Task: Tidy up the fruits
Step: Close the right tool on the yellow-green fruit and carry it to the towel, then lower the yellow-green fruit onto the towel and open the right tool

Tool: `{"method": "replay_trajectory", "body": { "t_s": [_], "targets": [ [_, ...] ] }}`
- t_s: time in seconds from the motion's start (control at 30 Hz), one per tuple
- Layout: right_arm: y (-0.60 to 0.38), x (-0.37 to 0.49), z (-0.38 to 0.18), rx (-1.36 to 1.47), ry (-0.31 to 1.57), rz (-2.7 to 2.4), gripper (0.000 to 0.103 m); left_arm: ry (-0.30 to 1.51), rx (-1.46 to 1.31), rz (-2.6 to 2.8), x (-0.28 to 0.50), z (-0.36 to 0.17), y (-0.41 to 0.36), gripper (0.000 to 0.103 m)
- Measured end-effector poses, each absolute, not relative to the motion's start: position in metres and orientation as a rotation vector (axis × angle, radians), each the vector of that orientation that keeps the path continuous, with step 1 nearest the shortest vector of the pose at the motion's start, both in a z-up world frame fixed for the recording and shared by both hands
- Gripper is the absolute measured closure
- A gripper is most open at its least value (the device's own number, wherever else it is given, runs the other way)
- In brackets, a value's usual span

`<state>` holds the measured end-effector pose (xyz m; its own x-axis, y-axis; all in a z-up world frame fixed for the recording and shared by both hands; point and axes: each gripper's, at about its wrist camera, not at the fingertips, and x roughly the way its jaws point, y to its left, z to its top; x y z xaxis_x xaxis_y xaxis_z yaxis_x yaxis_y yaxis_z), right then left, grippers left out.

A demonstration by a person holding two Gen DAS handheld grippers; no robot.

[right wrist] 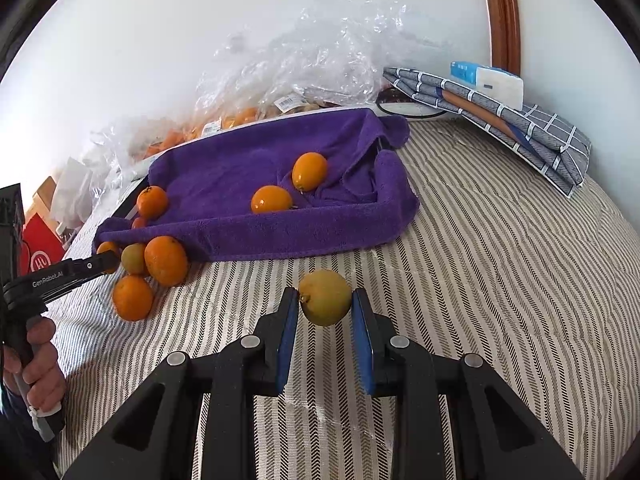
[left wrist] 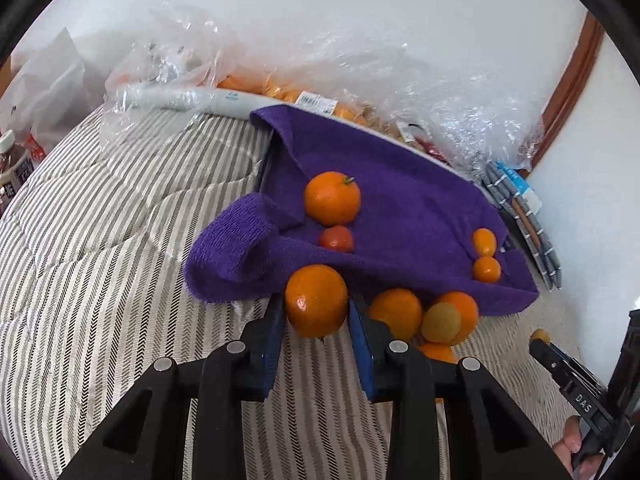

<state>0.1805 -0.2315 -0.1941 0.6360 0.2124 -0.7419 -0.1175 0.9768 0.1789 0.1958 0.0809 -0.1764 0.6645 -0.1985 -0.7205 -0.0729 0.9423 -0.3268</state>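
Two hand-held grippers each pinch a piece of fruit over a quilted bedspread (right wrist: 480, 280) of fine herringbone stripes in grey and cream. The left gripper (left wrist: 316, 308) has its blue pads pressed on either side of a round, glossy orange (left wrist: 316, 300), held just at the near edge of the purple towel (left wrist: 400, 208). The right gripper (right wrist: 325, 304) is clamped on a smaller yellow-green citrus (right wrist: 325, 298) with a dull, matte skin, above bare bedspread and apart from the towel.

The towel is thick, looped terry, draped over a shallow rectangular tray so that its edges roll into soft ridges. Inside it lie a stemmed orange (left wrist: 332, 199) touching a small red tomato (left wrist: 336, 239) at one end, and two small oval kumquat-like fruits (left wrist: 485, 242) close together at the other. Just outside the towel's front edge sits a loose cluster: smooth oranges (right wrist: 166, 260) and one greenish, fuzzy-looking round fruit (right wrist: 134, 258), all touching.

Behind the tray, crinkled clear plastic bags (right wrist: 320, 60) hold more orange fruit with barcode labels. A folded grey checked cloth (right wrist: 520, 128) lies by the wall with a white and blue pack (right wrist: 488, 78) on top
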Motion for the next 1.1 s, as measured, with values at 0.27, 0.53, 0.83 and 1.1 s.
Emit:
{"method": "replay_trajectory", "body": {
  "t_s": [0.27,0.53,0.83,1.1],
  "targets": [
    [-0.235,0.172,-0.186,0.137,0.806,0.209,0.076,0.737,-0.327,-0.098,0.182,-0.160,0.077,0.073],
    [-0.233,0.176,-0.181,0.134,0.817,0.217,0.076,0.678,-0.337,-0.097,0.179,-0.147,0.083,0.073],
    [-0.220,0.217,-0.126,0.080,0.706,0.297,0.076,0.658,-0.364,-0.098,0.214,-0.122,0.078,0.073],
    [-0.219,0.269,-0.139,0.054,0.723,0.294,0.076,0.697,-0.364,-0.107,0.255,-0.139,0.056,0.073]
  ]
}}
